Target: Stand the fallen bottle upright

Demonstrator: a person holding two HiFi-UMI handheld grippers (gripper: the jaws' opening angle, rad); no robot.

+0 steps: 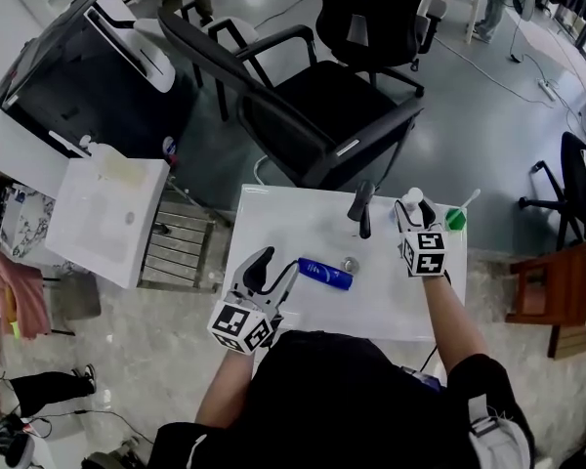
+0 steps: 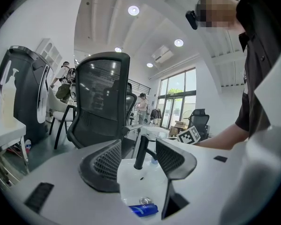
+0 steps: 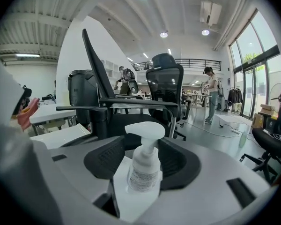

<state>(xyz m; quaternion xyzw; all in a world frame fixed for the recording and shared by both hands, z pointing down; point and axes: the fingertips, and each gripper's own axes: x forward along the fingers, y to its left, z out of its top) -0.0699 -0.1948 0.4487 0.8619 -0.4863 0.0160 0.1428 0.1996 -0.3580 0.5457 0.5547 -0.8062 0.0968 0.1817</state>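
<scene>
A blue bottle (image 1: 324,273) lies on its side on the white sink top (image 1: 283,223), next to the round drain (image 1: 349,263). In the left gripper view the blue bottle (image 2: 143,209) lies low, just in front of my left gripper (image 2: 138,161), which is open with nothing between its jaws. A clear pump bottle (image 3: 144,165) stands upright between the jaws of my right gripper (image 3: 143,161), which stand open around it. In the head view my right gripper (image 1: 413,208) sits at the back right by that pump bottle (image 1: 411,199); my left gripper (image 1: 273,267) is at the front left.
A black faucet (image 1: 362,206) rises at the back of the sink top, left of the pump bottle. A green object (image 1: 455,219) sits at the far right corner. A black office chair (image 1: 322,115) stands just behind the table.
</scene>
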